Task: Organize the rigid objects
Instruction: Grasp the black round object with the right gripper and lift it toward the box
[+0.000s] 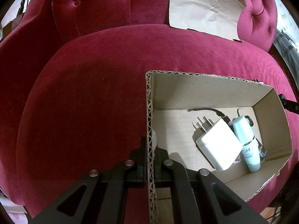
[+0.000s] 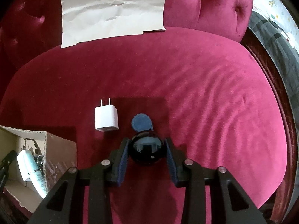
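Corrugated cardboard is pinched between the nearly closed jaws of the left gripper [image 1: 150,149], which has the near-left wall of the open box [image 1: 149,112] on the crimson velvet seat [image 1: 84,93]; a white charger [image 1: 217,145] and a pale blue bottle [image 1: 246,143] lie inside toward its right. The right gripper [image 2: 147,149] stands partly open around a glossy black ball [image 2: 146,150], its blue pads [image 2: 122,160] at either side, though I cannot tell whether they touch. Just beyond the ball lies a blue disc [image 2: 141,122], with a second white charger [image 2: 106,119] to its left.
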`<state>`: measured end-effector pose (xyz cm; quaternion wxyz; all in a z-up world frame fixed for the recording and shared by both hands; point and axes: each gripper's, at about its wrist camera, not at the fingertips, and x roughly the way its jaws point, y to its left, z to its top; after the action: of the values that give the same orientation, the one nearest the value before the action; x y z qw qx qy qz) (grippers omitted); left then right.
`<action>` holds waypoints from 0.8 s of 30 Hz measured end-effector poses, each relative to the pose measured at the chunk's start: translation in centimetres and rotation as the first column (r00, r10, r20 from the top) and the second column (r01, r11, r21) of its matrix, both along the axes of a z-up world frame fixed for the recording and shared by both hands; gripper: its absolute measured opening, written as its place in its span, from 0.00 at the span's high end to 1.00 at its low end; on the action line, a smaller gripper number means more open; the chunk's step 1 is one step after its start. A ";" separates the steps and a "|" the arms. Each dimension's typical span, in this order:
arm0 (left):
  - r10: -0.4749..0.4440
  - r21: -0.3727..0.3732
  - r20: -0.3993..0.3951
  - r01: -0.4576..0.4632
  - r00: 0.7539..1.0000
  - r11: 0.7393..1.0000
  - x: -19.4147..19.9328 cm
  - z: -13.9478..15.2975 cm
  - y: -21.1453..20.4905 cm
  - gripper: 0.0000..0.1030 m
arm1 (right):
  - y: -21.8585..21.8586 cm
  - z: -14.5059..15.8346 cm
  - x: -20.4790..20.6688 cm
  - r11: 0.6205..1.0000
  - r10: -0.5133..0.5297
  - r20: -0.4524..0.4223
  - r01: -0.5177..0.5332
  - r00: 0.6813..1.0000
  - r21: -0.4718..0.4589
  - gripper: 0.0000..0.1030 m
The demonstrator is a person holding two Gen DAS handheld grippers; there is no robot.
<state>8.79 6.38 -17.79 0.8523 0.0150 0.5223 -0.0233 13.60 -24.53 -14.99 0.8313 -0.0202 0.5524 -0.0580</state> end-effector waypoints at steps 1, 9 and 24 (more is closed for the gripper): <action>0.000 0.000 0.000 0.000 1.000 1.000 0.0 0.0 0.0 0.97 | 0.0 0.2 -0.1 1.000 0.000 0.001 0.000 1.000 0.002 0.61; 0.002 -0.003 0.000 -0.002 1.000 1.000 0.0 0.0 0.1 0.97 | 0.6 2.1 -0.9 1.000 0.004 0.023 -0.004 1.000 0.005 0.61; 0.005 -0.006 0.002 -0.005 1.000 1.000 0.0 0.1 0.1 0.97 | 3.6 6.0 -2.9 0.998 0.059 0.054 -0.059 0.997 -0.002 0.61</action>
<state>8.80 6.46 -17.68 0.8530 0.0110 0.5213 -0.0226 10.67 -20.95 -9.02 0.8473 -0.0351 0.5288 -0.0342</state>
